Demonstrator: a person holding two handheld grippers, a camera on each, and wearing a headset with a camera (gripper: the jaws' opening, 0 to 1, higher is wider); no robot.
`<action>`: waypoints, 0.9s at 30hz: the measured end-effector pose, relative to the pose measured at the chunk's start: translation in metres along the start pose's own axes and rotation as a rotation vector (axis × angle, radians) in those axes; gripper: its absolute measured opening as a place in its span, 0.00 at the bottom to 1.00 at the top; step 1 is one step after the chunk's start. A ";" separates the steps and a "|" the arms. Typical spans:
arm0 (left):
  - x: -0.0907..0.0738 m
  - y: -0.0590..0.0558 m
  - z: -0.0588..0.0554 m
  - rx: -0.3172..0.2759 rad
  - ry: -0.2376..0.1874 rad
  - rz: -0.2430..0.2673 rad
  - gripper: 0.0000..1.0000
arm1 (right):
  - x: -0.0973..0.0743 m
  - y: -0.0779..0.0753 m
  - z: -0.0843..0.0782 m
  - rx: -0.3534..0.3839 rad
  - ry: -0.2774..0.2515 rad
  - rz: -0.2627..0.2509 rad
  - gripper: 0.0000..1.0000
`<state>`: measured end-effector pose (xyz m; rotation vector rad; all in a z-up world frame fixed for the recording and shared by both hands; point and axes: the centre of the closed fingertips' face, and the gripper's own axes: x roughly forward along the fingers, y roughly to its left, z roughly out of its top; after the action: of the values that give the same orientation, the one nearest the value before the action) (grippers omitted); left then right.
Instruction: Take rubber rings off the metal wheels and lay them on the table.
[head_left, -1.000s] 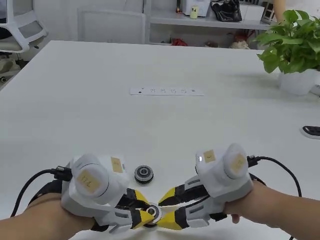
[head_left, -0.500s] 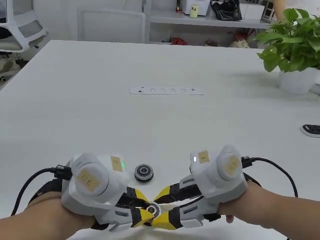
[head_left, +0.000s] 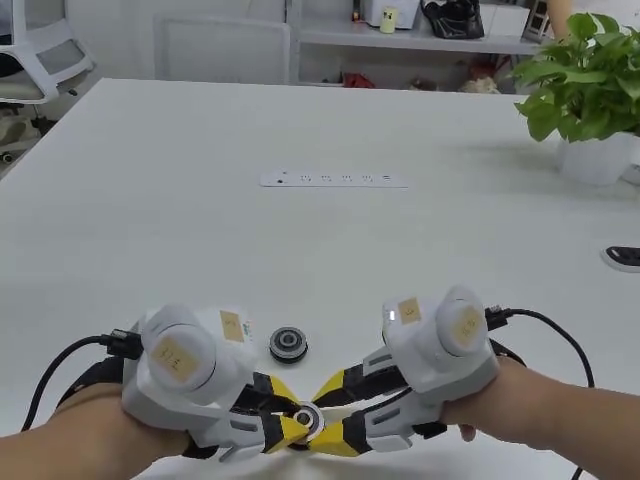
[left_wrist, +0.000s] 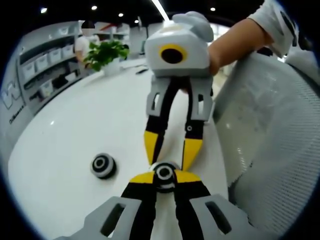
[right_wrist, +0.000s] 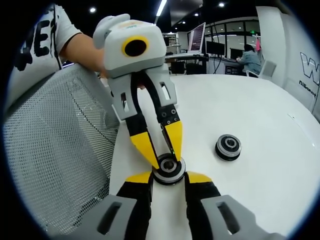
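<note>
Metal wheel (head_left: 305, 421), gripped by left tongs (left_wrist: 164, 175) and right tongs (right_wrist: 168, 175), sits near the front edge of the wide table (head_left: 330, 260).

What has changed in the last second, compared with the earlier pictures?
Little changed. The right gripper edged slightly left, toward the left gripper. Both remain closed on the metal wheel; the second wheel stayed on the table.

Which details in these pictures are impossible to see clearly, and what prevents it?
1. Head view: ring on the held wheel, mostly covered by left gripper and right gripper tips.
2. Head view: black object, cut off by the right edge.
3. Head view: power strip markings, too small.
4. Left gripper view: loose wheel ring, blurred.
</note>
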<state>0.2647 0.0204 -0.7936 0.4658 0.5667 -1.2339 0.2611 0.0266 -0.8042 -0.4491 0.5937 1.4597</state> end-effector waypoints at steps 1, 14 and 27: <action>0.000 0.000 0.000 0.000 0.000 0.000 0.13 | 0.000 0.000 -0.001 -0.009 0.008 -0.001 0.22; 0.000 0.000 0.000 -0.005 0.001 0.002 0.13 | -0.001 -0.001 -0.008 -0.005 0.032 -0.009 0.18; 0.001 0.000 0.000 -0.006 -0.001 0.002 0.13 | -0.004 -0.001 -0.012 0.060 0.039 -0.001 0.12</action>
<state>0.2649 0.0200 -0.7939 0.4602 0.5691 -1.2304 0.2609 0.0164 -0.8112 -0.4311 0.6665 1.4309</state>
